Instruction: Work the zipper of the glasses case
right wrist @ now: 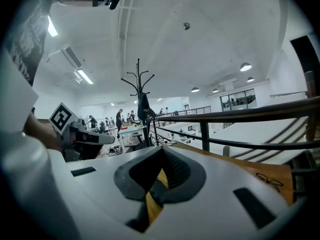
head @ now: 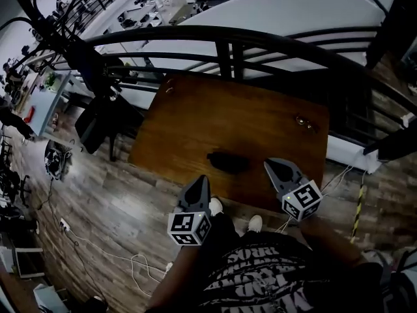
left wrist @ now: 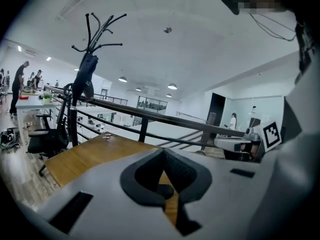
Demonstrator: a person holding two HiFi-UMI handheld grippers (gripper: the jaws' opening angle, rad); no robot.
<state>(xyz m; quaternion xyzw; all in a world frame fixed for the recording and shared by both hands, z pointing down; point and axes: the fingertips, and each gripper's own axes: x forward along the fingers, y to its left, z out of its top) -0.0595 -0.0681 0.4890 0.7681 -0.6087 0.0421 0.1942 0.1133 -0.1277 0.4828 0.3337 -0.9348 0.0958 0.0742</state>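
Observation:
The black glasses case [head: 228,162] lies closed on the brown wooden table [head: 195,129], near its front edge. My left gripper [head: 204,180] hangs shut just in front of that edge, a little left of the case and apart from it. My right gripper [head: 269,165] is shut too, to the right of the case and clear of it. Neither holds anything. In the left gripper view the jaws [left wrist: 162,150] meet at the tips over the table, and the right gripper [left wrist: 235,144] shows beside them. The right gripper view shows its jaws [right wrist: 161,149] closed, with the left gripper [right wrist: 85,136] at the left.
A pair of glasses [head: 303,121] lies at the table's far right. A black railing [head: 228,44] runs right behind the table. A coat rack [head: 78,38] and an office chair [head: 98,126] stand to the left. Cables [head: 98,253] trail on the wooden floor.

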